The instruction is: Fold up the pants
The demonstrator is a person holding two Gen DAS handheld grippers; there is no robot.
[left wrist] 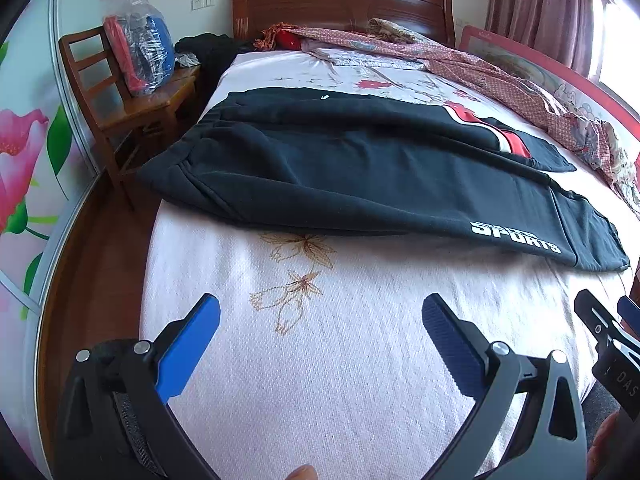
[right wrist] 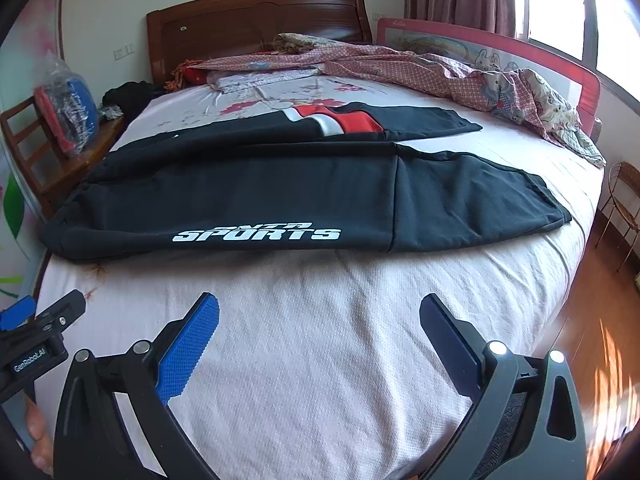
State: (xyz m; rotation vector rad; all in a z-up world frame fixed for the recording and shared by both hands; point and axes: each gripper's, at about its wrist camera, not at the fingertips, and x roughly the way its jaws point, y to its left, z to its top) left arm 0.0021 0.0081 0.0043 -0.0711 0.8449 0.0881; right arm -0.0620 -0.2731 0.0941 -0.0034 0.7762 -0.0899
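Observation:
Black sweatpants (left wrist: 360,168) lie flat across the bed, waistband at the left, both legs running right. The near leg carries white "SPORTS" lettering (left wrist: 516,237); the far leg has a red and white stripe (left wrist: 508,136). The pants also show in the right wrist view (right wrist: 280,188). My left gripper (left wrist: 320,312) is open and empty over the bedsheet, short of the pants' near edge. My right gripper (right wrist: 320,312) is open and empty, also short of the pants. Each gripper shows at the edge of the other's view.
The bed (left wrist: 320,380) has a pale floral sheet. A rumpled pink checked quilt (right wrist: 460,76) lies along the far right side by a red bed rail (right wrist: 560,64). A wooden chair (left wrist: 116,112) with a plastic bag stands left of the bed. Wooden headboard (left wrist: 340,0) behind.

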